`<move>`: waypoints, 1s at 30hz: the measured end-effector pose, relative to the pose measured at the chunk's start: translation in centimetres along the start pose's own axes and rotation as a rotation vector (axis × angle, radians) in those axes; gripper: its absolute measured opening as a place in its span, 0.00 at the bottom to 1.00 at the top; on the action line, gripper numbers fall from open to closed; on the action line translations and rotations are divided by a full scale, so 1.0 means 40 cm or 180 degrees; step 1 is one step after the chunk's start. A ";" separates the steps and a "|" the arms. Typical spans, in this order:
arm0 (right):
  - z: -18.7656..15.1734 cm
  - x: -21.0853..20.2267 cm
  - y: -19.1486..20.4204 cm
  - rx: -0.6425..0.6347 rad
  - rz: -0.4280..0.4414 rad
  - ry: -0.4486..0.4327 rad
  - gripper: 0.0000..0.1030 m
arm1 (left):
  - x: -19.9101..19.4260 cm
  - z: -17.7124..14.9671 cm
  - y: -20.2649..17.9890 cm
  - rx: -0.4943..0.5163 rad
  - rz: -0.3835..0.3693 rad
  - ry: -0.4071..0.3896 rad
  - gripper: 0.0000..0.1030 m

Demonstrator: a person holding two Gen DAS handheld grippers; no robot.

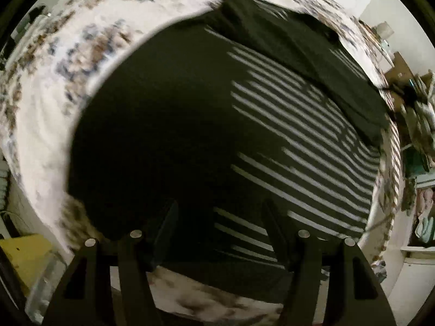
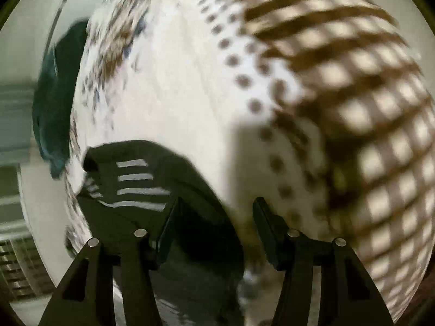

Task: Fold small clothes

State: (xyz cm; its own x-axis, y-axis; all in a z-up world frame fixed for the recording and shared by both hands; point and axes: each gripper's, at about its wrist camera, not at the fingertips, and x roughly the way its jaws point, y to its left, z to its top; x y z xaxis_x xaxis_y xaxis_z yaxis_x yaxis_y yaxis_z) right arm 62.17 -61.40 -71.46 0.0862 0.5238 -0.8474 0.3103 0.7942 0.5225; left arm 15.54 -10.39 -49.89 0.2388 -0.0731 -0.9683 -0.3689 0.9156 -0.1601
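Note:
A dark garment with white stripes [image 1: 190, 125] lies spread on a white patterned bedspread [image 1: 49, 103]; a folded dark part of it runs along its far right edge. My left gripper [image 1: 218, 209] hovers above its near edge, open, with nothing pressed between the fingers. In the right wrist view only a corner of the striped garment [image 2: 141, 184] shows at lower left. My right gripper [image 2: 216, 203] stands open over the garment's edge and the bedspread [image 2: 176, 95], holding nothing. Both views are blurred by motion.
A yellow box [image 1: 24, 258] sits beyond the bed's left edge. Cluttered shelves [image 1: 416, 103] stand at the right. A dark teal cloth [image 2: 54, 103] lies off the bed's left side. The bedspread has a brown checked area [image 2: 367, 108] on the right.

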 end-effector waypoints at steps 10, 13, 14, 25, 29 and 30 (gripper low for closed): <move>0.077 -0.049 0.087 -0.0493 -0.0558 -0.0344 0.05 | 0.045 -0.117 -0.147 0.0335 0.0039 0.0129 0.59; 0.090 -0.003 0.101 -0.0619 -0.0687 -0.0048 0.07 | 0.048 -0.152 -0.175 0.0367 -0.0024 0.0204 0.59; 0.088 0.004 0.107 -0.0642 -0.0682 0.0057 0.12 | 0.045 -0.162 -0.184 0.0386 -0.0044 0.0216 0.59; -0.109 -0.230 -0.102 -0.0579 -0.0446 0.0520 0.54 | 0.085 -0.347 -0.359 0.1085 -0.0260 0.0511 0.59; -0.177 -0.272 -0.228 -0.0391 -0.0401 0.0577 0.54 | 0.184 -0.380 -0.424 0.1282 -0.0085 0.0573 0.59; -0.187 -0.276 -0.258 -0.0321 -0.0337 0.0594 0.54 | 0.208 -0.380 -0.433 0.1307 -0.0028 0.0583 0.59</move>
State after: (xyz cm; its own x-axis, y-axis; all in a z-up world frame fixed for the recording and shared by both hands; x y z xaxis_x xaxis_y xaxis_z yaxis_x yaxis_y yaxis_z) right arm 50.93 -73.08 -66.81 -0.1212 0.4763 -0.8709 0.2114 0.8696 0.4462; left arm 10.25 -32.86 -58.07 0.0639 -0.1167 -0.9911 0.0284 0.9929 -0.1151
